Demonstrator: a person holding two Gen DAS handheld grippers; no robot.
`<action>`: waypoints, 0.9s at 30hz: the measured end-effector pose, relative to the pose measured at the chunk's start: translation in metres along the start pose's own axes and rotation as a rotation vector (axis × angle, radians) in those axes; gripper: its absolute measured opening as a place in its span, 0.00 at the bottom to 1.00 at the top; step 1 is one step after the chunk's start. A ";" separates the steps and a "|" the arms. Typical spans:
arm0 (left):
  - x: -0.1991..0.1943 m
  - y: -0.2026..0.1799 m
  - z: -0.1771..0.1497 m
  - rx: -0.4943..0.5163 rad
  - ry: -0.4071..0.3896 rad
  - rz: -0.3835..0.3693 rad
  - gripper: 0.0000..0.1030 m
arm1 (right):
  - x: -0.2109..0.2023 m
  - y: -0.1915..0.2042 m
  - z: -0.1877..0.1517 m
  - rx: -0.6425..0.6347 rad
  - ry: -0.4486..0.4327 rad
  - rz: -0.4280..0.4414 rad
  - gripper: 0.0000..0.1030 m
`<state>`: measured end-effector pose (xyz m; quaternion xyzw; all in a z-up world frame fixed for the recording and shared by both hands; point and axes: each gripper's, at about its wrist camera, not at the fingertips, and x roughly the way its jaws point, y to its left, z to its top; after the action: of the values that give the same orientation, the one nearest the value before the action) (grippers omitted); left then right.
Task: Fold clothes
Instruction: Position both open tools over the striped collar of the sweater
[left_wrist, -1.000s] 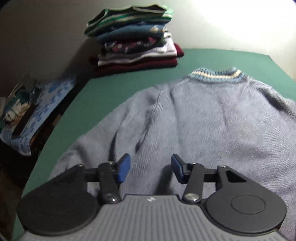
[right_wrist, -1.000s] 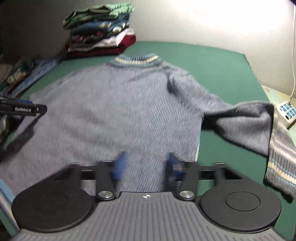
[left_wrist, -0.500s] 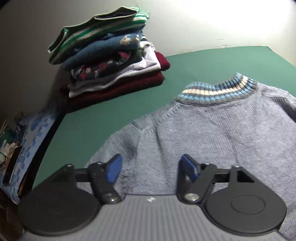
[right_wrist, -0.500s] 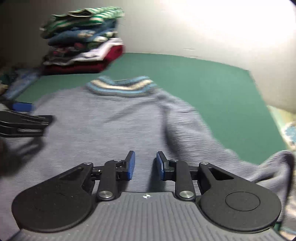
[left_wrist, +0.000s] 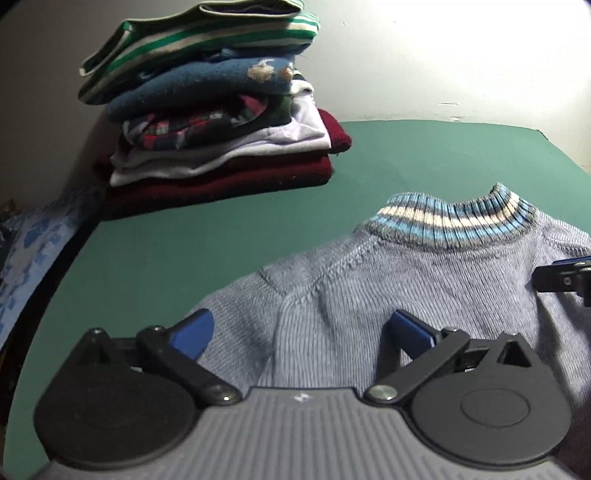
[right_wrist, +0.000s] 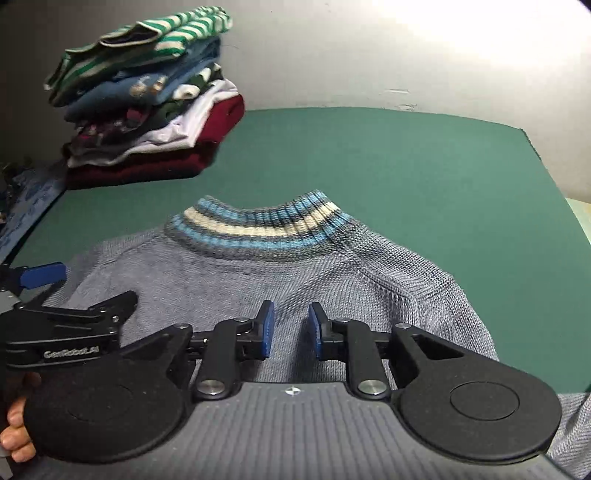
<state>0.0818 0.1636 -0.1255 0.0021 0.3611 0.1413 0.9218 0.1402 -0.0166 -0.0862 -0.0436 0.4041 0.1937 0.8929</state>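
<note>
While we look along both tools, these lines hold what we see.

Sweater: we see the blue-grey knit sweater (left_wrist: 424, 280) spread flat on the green table (left_wrist: 184, 236), its striped collar (right_wrist: 258, 221) at 12 o'clock from the right tool.

Left tool: our left tool (left_wrist: 299, 328) has its jaws spread as wide as they go and still opening; they straddle the sweater's shoulder seam, but the blue pads (left_wrist: 192, 332) press on nothing.

Right tool: our right tool (right_wrist: 290, 328) sits over the sweater's upper back just below the collar; its jaws are narrow and closing, with a small gap between the pads and no fabric pinched that we can see.

Neighbours: in the right view the left tool shows at 9 o'clock, with fingers (right_wrist: 14, 435) of the hand at 8 o'clock; in the left view a tip of the right tool shows at 3 o'clock.

Pile: we find a stack of folded clothes (left_wrist: 218, 114) at 11 o'clock on the table's far corner, well apart from the sweater, a green-striped garment (right_wrist: 136, 40) on top.
</note>
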 end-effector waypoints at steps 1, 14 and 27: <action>0.002 0.004 0.000 -0.017 0.002 -0.014 0.99 | 0.004 -0.001 0.004 -0.008 -0.003 -0.038 0.19; 0.004 0.012 0.003 -0.073 0.007 -0.039 0.99 | 0.020 -0.031 0.035 0.047 0.040 -0.224 0.27; 0.002 0.011 0.004 -0.076 0.008 -0.034 0.99 | 0.000 -0.019 0.047 0.015 -0.009 -0.211 0.45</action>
<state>0.0828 0.1747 -0.1227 -0.0397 0.3589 0.1394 0.9220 0.1809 -0.0233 -0.0563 -0.0784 0.3949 0.0958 0.9104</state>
